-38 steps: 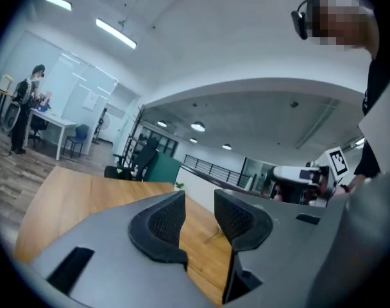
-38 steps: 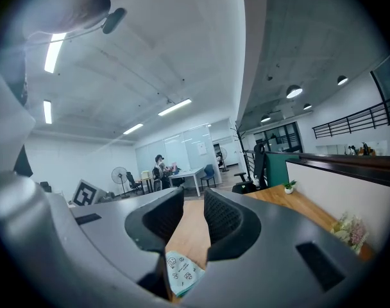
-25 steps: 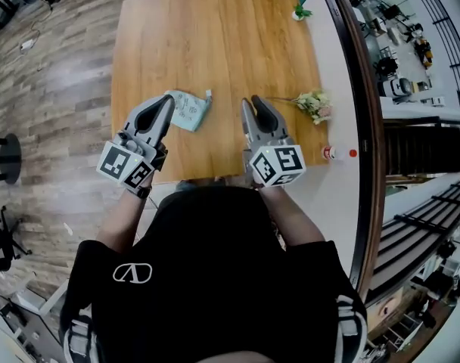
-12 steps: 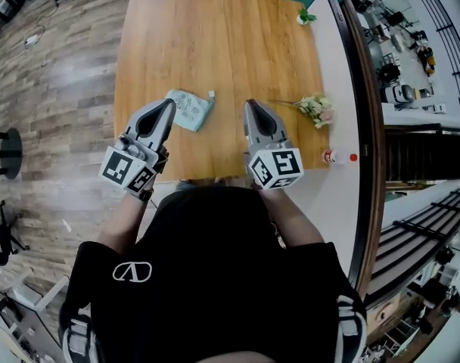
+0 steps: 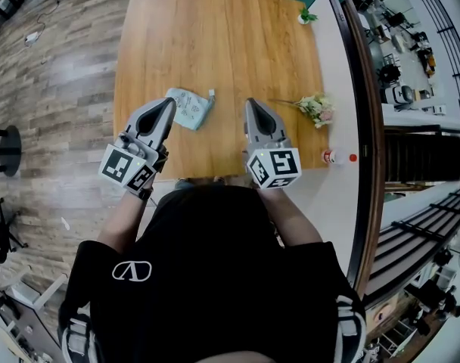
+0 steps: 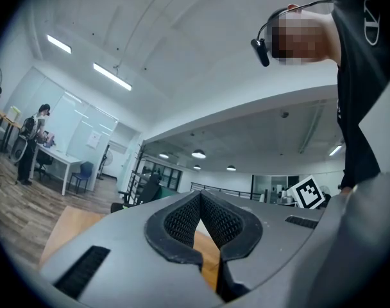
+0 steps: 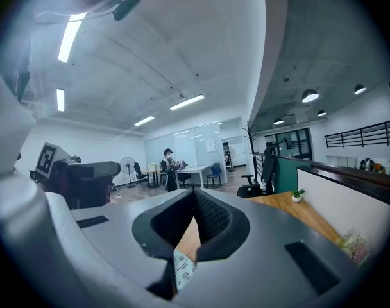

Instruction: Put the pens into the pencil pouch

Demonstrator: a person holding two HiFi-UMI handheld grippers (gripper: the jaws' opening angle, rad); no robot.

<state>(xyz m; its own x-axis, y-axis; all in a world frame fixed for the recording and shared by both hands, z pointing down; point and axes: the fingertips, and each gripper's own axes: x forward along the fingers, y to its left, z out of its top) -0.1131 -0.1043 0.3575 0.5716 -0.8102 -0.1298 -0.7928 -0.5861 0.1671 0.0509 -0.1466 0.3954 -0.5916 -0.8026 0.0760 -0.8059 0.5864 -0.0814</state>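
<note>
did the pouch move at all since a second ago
No. The pouch lies in the same spot on the table, just as far from the flowers and the near edge; only the camera shifted slightly.

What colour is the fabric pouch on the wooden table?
The soft fabric pouch is pale mint green, faintly printed; head view shows it best.

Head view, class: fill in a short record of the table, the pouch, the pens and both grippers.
table: wooden
pencil pouch: flat on table, beside left gripper's tip
pens: none in view
left gripper: shut, empty
right gripper: jaws just closed, nothing between them
flowers: near table's right edge
</note>
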